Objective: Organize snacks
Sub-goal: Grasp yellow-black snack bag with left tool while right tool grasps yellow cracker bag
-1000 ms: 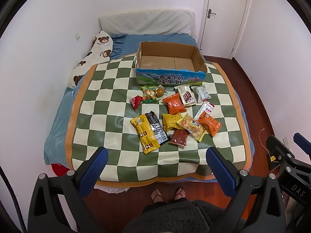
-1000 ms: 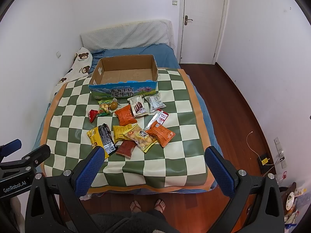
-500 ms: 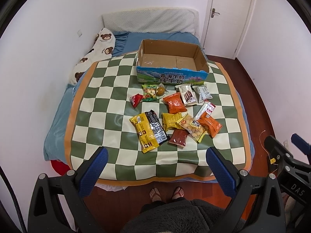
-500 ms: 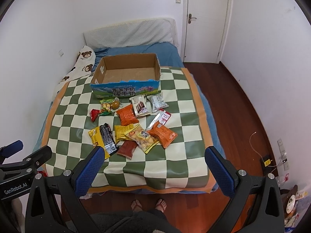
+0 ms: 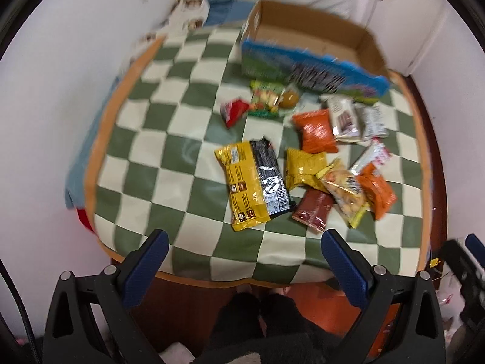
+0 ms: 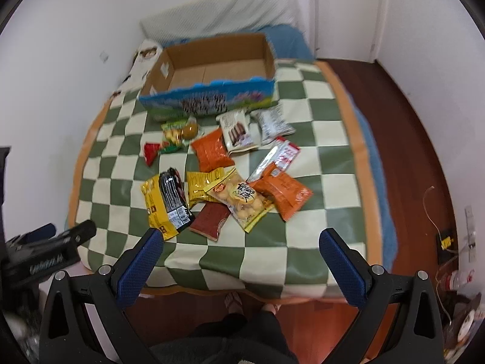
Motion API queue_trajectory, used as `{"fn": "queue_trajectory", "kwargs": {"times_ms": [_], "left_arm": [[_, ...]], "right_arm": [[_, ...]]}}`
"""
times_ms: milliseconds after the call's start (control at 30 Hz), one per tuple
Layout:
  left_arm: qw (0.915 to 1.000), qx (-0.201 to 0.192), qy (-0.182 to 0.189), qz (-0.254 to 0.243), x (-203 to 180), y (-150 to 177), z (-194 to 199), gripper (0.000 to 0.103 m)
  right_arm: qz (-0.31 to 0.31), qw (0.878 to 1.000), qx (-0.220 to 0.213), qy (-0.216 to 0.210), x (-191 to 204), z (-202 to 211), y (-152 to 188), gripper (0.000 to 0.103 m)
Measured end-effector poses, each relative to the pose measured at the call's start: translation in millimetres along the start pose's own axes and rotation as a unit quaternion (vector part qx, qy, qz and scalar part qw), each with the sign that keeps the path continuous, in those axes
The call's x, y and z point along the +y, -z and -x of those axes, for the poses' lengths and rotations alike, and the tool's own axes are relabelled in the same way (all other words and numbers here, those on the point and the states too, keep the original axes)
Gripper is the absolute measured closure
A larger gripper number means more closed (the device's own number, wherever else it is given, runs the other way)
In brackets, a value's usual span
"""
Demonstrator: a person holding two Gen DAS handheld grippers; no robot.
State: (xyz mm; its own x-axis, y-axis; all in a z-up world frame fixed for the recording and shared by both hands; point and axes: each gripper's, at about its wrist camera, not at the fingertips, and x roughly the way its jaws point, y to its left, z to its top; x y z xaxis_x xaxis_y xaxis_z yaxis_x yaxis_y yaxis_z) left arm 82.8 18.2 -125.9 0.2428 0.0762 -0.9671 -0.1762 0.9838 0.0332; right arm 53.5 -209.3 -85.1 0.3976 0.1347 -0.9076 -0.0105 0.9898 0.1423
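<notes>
Snacks [image 6: 230,166] lie beyond both wide-spread hand-held grippers [image 6: 239,251]

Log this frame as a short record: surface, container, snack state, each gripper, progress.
surface: green-and-cream checked blanket on a bed
container: open cardboard box at the far end, nothing visible inside
snacks: loose packets in front of the box, some overlapping; yellow-and-black pack nearest
left gripper: open, empty, above the near bed edge
right gripper: open, empty, above the near bed edge
progress: no packet boxed yet
</notes>
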Motion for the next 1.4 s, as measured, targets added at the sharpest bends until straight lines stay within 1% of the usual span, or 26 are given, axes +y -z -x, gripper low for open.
{"fn": "queue_trajectory", "kwargs": {"times_ms": [67, 133, 200, 233, 333, 400, 467, 533, 600, 700, 733, 800, 833, 867, 900, 967, 1033, 1100, 1133, 1200, 1233, 1267, 1300, 1333, 1367, 1400], "left_arm": [[0.9993, 0.031, 0.015, 0.016, 0.5, -10.0, -30.8, 0.000], [0.9975, 0.062, 0.020, 0.029, 0.1, -20.5, -62.2, 0.000], [0.9941, 0.090, 0.040, 0.044, 0.7, -29.9, -91.1, 0.000], [0.9925, 0.102, 0.044, 0.051, 1.3, -34.1, -104.4, 0.000], [0.9860, 0.136, 0.060, 0.075, 3.7, -47.8, -139.4, 0.000], [0.9828, 0.152, 0.065, 0.083, 4.1, -54.1, -158.5, 0.000], [0.9789, 0.172, 0.070, 0.086, 2.7, -58.7, -178.8, 0.001], [0.9757, 0.189, 0.075, 0.082, -0.8, -61.8, -195.6, 0.000], [0.9749, 0.197, 0.069, 0.078, -2.9, -63.5, -206.0, 0.000], [0.9761, 0.196, 0.056, 0.074, -3.8, -67.8, -218.5, 0.000], [0.9770, 0.194, 0.051, 0.074, -3.4, -68.4, -222.7, 0.001], [0.9763, 0.191, 0.060, 0.081, -1.7, -67.6, -227.9, 0.006], [0.9752, 0.192, 0.068, 0.086, -0.9, -66.6, -229.8, 0.011], [0.9751, 0.191, 0.071, 0.088, -0.7, -65.1, -230.3, 0.014], [0.9759, 0.187, 0.070, 0.088, -1.4, -64.3, -229.8, 0.015], [0.9799, 0.174, 0.062, 0.075, -5.9, -61.6, -226.6, 0.017], [0.9856, 0.158, 0.044, 0.043, -17.4, -57.3, -217.7, 0.017], [0.9901, 0.138, 0.015, -0.018, -35.6, -53.3, -204.7, 0.017], [0.9903, 0.122, -0.008, -0.066, -47.2, -49.8, -197.0, 0.017], [0.9853, 0.102, -0.038, -0.131, -60.7, -44.1, -187.8, 0.017], [0.9818, 0.097, -0.048, -0.156, -64.7, -41.3, -184.2, 0.017], [0.9790, 0.097, -0.048, -0.173, -67.2, -39.3, -181.1, 0.017], [0.9781, 0.103, -0.039, -0.177, -65.8, -38.9, -179.2, 0.016], [0.9789, 0.111, -0.027, -0.169, -62.4, -39.0, -178.7, 0.016], [0.9801, 0.120, -0.014, -0.158, -58.1, -39.6, -179.1, 0.015], [0.9812, 0.129, -0.001, -0.144, -51.2, -45.5, -180.6, 0.014]], "right_arm": [[0.019, 1.000, 0.018, 0.001, 0.5, -28.7, -8.1, 0.000], [0.039, 0.998, 0.038, -0.004, -0.8, -64.4, -18.4, 0.000], [0.049, 0.996, 0.070, -0.009, -1.1, -98.3, -28.7, 0.000], [0.055, 0.995, 0.082, -0.020, -1.4, -115.4, -34.2, 0.000], [0.076, 0.990, 0.118, -0.031, 2.3, -162.0, -49.1, 0.000], [0.087, 0.986, 0.136, -0.039, 5.0, -189.0, -57.3, 0.001], [0.090, 0.980, 0.168, -0.050, 6.1, -217.7, -63.5, 0.004], [0.091, 0.974, 0.200, -0.056, 6.1, -246.8, -67.7, 0.006], [0.100, 0.968, 0.221, -0.059, 9.5, -267.2, -68.1, 0.008], [0.135, 0.959, 0.246, -0.049, 17.3, -291.1, -62.2, 0.009], [0.145, 0.957, 0.247, -0.045, 20.3, -294.8, -60.0, 0.010], [0.169, 0.953, 0.248, -0.033, 27.6, -301.4, -54.9, 0.020], [0.175, 0.953, 0.247, -0.030, 31.1, -304.1, -52.7, 0.031], [0.174, 0.953, 0.248, -0.027, 32.8, -306.8, -50.7, 0.037], [0.167, 0.954, 0.248, -0.021, 33.1, -308.5, -49.5, 0.038], [0.131, 0.961, 0.242, -0.015, 32.4, -309.9, -47.0, 0.043], [0.073, 0.967, 0.243, -0.015, 23.5, -309.4, -44.4, 0.045], [0.004, 0.969, 0.247, -0.026, 11.4, -308.2, -40.5, 0.046], [-0.039, 0.966, 0.251, -0.039, 3.8, -308.1, -37.4, 0.046], [-0.109, 0.959, 0.253, -0.066, -8.4, -308.0, -30.5, 0.046], [-0.125, 0.957, 0.251, -0.070, -11.2, -308.1, -28.6, 0.046], [-0.130, 0.957, 0.249, -0.073, -12.4, -308.2, -26.3, 0.045], [-0.127, 0.957, 0.249, -0.078, -12.3, -310.0, -24.8, 0.045], [-0.122, 0.957, 0.250, -0.080, -11.7, -312.6, -22.3, 0.040], [-0.115, 0.958, 0.252, -0.080, -11.1, -314.6, -20.2, 0.033], [-0.105, 0.958, 0.255, -0.078, -12.3, -313.6, -18.0, 0.029]]}}
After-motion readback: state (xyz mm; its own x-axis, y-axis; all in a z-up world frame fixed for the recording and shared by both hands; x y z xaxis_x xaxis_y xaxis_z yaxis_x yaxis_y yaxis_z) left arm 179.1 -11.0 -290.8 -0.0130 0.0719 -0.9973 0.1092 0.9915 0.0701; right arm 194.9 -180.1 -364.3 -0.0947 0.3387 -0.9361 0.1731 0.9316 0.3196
